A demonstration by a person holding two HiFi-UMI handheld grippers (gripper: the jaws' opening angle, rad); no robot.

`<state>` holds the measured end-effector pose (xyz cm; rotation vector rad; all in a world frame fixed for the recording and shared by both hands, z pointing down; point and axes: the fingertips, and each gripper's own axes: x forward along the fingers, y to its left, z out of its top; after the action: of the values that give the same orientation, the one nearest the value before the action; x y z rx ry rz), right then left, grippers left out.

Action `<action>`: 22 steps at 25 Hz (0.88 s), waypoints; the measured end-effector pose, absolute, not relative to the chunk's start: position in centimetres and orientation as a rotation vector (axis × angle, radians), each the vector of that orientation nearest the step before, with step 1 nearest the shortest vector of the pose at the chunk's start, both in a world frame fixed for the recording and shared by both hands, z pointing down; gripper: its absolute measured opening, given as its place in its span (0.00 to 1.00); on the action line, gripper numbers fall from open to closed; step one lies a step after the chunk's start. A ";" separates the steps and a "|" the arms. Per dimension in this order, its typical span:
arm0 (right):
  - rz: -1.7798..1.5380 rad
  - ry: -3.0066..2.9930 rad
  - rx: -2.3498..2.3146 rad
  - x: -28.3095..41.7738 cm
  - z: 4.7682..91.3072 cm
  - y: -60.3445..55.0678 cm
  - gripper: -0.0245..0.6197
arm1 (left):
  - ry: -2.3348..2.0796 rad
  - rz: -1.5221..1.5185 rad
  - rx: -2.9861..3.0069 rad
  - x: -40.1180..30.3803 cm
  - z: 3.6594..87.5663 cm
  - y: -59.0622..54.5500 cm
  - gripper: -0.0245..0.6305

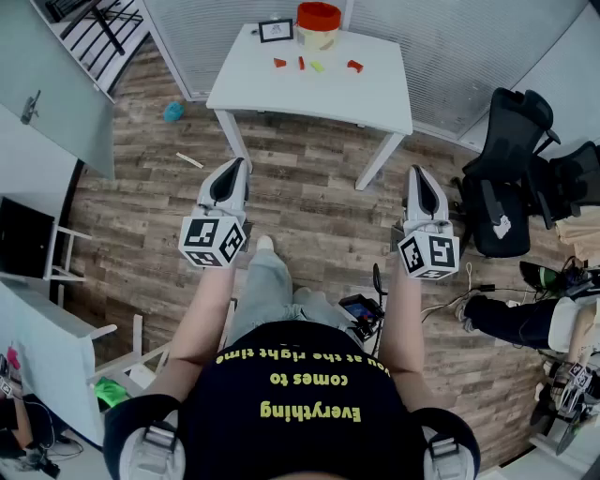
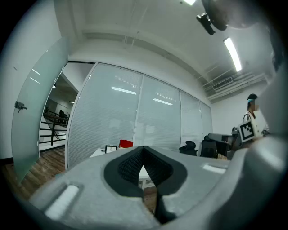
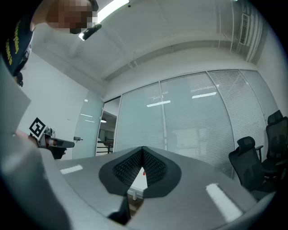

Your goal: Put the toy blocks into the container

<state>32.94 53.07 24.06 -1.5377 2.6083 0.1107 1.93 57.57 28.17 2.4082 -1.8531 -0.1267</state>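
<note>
The approach is judged barely begun, left gripper (image 1: 238,167) and right gripper (image 1: 420,174) held shut and empty; the blocks (image 1: 279,63) at twelve o'clock, by the container (image 1: 318,26), must be reached.

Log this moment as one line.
left gripper shut, empty | right gripper shut, empty | blocks on white table, outside container

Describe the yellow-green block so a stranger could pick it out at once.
Find the white table by the blind-covered glass wall. On it, in front of the red-topped container, four small blocks lie in a row. The yellow-green block is third from the left, the only one not red.
</note>
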 end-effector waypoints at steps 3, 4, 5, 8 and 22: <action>0.116 2.608 -1.529 32.7 24.2 52.9 0.05 | -1.853 -0.131 2.413 2.0 28.3 57.3 0.04; 0.116 2.609 -1.528 32.6 24.2 52.8 0.05 | -1.853 -0.129 2.413 2.0 28.4 57.2 0.03; 0.115 2.609 -1.528 32.6 24.2 52.7 0.05 | -1.853 -0.127 2.412 2.0 28.4 57.1 0.03; 0.106 2.608 -1.527 32.6 24.3 52.2 0.05 | -1.855 -0.124 2.406 2.0 28.5 56.5 0.03; 0.059 2.554 -1.472 31.8 23.5 49.8 0.05 | -1.836 -0.130 2.402 1.0 29.0 52.9 0.03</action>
<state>31.84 49.82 23.48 -1.4725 2.5542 0.0588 1.01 52.90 29.04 2.4020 -1.8358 -0.1302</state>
